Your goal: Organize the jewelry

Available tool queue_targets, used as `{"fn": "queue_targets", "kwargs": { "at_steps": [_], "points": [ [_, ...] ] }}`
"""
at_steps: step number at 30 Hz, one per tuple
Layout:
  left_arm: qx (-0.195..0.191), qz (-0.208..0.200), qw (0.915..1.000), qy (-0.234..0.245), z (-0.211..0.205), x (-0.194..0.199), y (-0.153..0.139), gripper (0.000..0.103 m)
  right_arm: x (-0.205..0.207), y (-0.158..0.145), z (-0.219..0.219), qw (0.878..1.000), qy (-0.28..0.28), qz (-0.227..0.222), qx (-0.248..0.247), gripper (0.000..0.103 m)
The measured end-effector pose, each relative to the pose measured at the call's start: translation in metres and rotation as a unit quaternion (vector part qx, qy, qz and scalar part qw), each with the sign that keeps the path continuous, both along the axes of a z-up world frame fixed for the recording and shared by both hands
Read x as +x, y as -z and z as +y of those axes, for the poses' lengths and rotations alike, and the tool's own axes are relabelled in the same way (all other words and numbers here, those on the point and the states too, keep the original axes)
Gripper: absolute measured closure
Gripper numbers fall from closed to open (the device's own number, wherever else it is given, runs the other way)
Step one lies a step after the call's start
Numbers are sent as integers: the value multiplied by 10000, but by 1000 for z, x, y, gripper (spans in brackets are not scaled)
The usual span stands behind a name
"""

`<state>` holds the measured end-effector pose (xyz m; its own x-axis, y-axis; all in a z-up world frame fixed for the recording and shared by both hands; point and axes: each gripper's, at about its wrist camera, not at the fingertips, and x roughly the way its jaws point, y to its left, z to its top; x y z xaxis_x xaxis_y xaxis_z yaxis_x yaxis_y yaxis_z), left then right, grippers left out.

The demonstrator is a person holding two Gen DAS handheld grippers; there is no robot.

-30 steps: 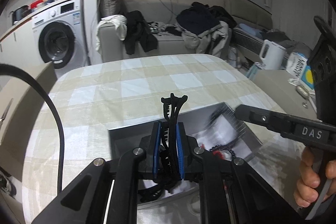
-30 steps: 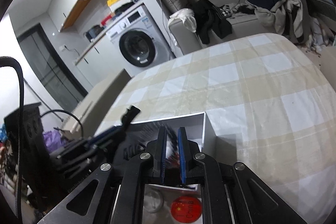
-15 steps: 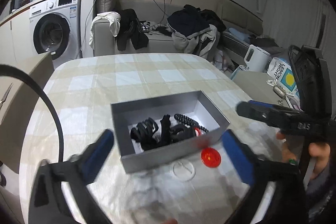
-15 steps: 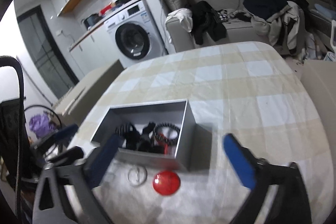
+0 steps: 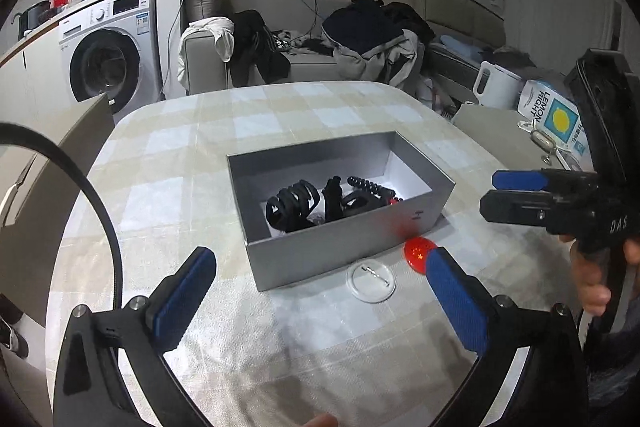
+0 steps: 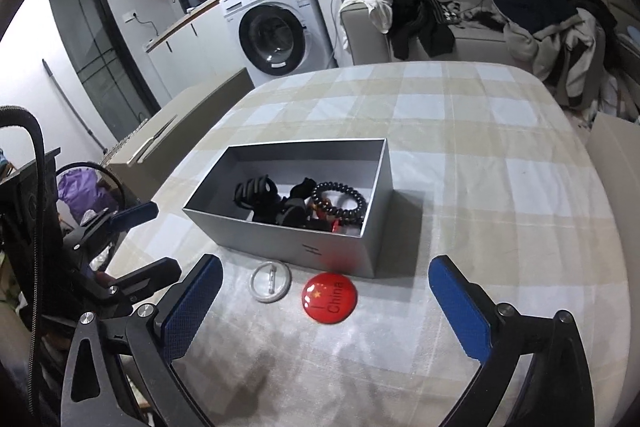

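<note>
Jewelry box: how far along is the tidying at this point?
Mostly done: black hair claws and a dark bead bracelet lie inside the grey box. Nothing is in hand; left gripper and right gripper are open and empty. Left on the table: the red China badge and a clear round badge.

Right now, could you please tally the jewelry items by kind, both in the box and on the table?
Black hair claws: 2 that I can separate, in the gray box
Bead bracelets: 1
Round badges on the table: 2, red and clear
Total: 5
</note>
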<state>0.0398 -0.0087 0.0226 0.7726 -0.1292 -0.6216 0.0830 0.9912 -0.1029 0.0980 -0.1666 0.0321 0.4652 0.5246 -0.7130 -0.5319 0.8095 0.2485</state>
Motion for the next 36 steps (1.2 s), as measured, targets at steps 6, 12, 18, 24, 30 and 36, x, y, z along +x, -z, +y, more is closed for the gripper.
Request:
{"fn": "queue_targets", "kwargs": {
  "at_steps": [6,12,18,24,30,36],
  "points": [
    [-90,2,9998,-195,13,0,3,1,5,13,1,9999,-9,138,-5,0],
    [-179,-136,9989,-405,16,0,11,1,7,24,4,9992,-202,263,-204,0],
    [-40,0,9997,-234,6,0,19,1,2,26,9,9987,-348,200,-313,0],
    [-3,68,9998,-165,0,-1,22,1,0,28,10,9981,-414,157,-428,0],
    [-155,184,9997,-61,-1,-2,24,1,-1,28,10,9979,-440,129,-456,0],
    [-136,284,9995,-43,-3,1,28,1,0,31,12,9975,-513,163,-455,0]
  ]
}}
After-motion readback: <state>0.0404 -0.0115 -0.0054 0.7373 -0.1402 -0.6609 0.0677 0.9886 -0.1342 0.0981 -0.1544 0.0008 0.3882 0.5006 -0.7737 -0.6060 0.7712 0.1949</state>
